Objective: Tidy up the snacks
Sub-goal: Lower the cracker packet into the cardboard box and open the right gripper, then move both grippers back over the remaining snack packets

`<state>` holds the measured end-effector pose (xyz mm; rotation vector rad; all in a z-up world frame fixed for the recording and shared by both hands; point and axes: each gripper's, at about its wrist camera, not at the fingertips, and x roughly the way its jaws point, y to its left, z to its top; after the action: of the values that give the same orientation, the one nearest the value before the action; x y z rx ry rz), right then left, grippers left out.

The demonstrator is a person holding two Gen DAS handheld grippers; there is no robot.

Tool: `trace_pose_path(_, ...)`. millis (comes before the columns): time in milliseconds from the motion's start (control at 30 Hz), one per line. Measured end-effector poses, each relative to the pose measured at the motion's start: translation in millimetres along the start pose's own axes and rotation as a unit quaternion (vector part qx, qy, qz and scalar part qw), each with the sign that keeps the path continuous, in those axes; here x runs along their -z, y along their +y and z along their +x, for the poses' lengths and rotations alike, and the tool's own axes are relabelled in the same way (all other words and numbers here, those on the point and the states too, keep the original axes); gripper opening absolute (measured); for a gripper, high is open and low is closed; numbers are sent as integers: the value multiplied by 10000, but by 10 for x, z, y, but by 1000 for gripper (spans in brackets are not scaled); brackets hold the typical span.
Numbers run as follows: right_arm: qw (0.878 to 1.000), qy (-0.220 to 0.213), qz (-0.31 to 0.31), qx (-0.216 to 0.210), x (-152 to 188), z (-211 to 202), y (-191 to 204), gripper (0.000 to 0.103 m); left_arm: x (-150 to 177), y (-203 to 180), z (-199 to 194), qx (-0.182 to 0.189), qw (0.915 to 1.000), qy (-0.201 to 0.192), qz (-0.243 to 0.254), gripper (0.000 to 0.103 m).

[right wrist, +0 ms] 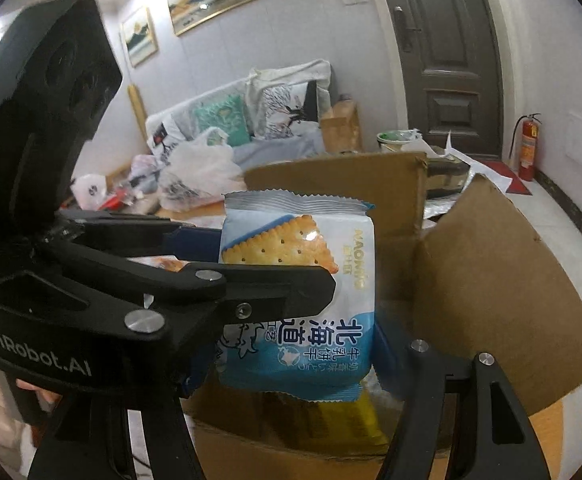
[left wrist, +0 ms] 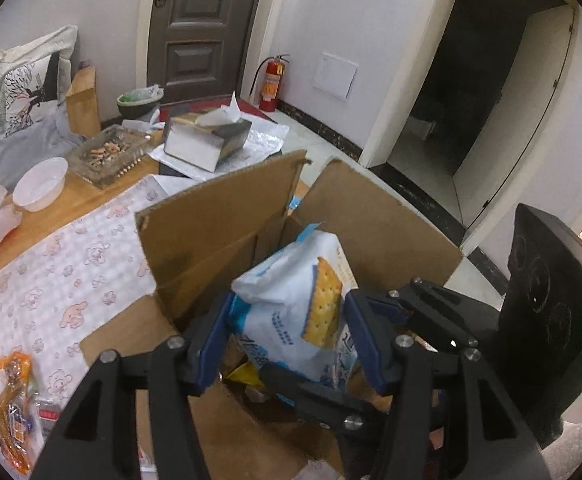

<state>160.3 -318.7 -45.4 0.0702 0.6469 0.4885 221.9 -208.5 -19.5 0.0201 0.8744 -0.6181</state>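
Note:
A blue-and-white cracker packet hangs upright over an open cardboard box. My left gripper is shut on it, its blue pads pressing the packet's two faces. In the right wrist view the left gripper reaches in from the left. My right gripper clasps the packet's lower half, pads against its side edges. One of its fingers shows at the right in the left wrist view. A yellow packet lies inside the box below.
The box stands on a floral cloth beside an orange snack packet. Further back sit a white bowl, a glass ashtray and a tissue box. Plastic bags crowd the table in front of the sofa.

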Motion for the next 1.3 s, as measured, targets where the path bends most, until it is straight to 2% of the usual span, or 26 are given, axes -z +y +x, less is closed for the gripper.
trace_pose_path(167, 9998, -24, -26, 186, -23, 42, -34, 64, -28, -24, 148, -337, 9993, 80, 126, 54)
trace_pose_path(367, 9997, -57, -82, 236, -23, 16, -17, 64, -53, 39, 133, -301, 9995, 13, 47, 60)
trace_pose_path(600, 9996, -73, -154, 243, -53, 6, 66, 67, -6, 82, -62, -388, 9992, -103, 62, 61)
trace_pose_path(767, 9993, -147, -285, 202, -87, -61, 232, 72, 70, 132, -277, -466, 9986, -241, 39, 62)
trace_pose_path(867, 9991, -196, -350, 170, -110, -97, 354, 81, 146, 172, -458, -567, 9977, -362, 35, 64)
trace_pose_path(1067, 9978, -229, -623, 55, -147, -138, 711, 81, 367, 349, -863, -765, 9950, -639, -98, 66)
trace_pose_path(1300, 9941, -15, -1077, -122, -117, 10, 1267, 81, 798, 783, -1325, -1165, 9888, -846, -397, 67)
